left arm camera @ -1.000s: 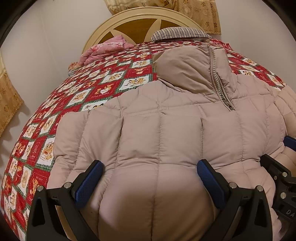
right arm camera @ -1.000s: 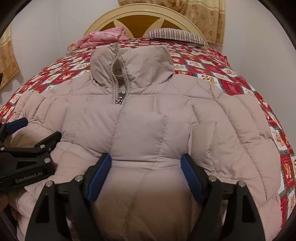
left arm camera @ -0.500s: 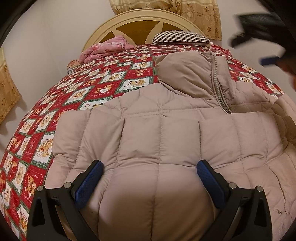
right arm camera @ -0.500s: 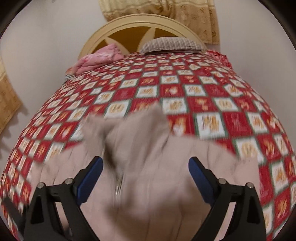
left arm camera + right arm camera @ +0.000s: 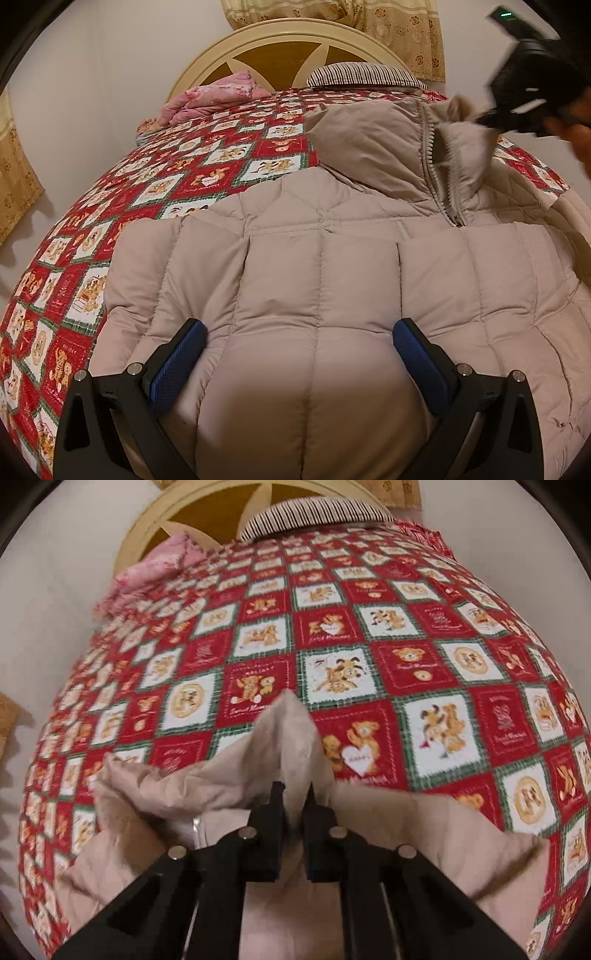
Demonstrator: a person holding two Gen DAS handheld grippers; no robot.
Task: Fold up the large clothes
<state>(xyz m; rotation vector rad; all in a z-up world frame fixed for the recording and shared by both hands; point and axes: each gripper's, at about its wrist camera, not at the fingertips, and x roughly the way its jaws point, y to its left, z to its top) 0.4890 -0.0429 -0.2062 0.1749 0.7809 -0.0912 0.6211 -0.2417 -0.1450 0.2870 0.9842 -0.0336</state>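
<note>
A beige quilted puffer jacket [image 5: 317,280] lies front up on the bed, zipper [image 5: 434,173] partly open at the collar. My left gripper [image 5: 299,354] is open, its blue pads straddling the jacket's lower part, pressing on it. My right gripper [image 5: 297,801] is shut on the jacket's collar [image 5: 288,731] and lifts it into a peak. In the left wrist view the right gripper [image 5: 517,85] shows at the upper right, holding the raised collar flap [image 5: 461,147].
The bed has a red, white and green teddy-bear quilt [image 5: 369,635]. A pink folded blanket [image 5: 210,96] and a striped pillow [image 5: 362,74] lie by the cream headboard [image 5: 280,40]. Curtains [image 5: 399,33] hang behind.
My right gripper moved from the jacket's lower part up to the collar, closed on it and lifted it. The left gripper stayed in place, open.
</note>
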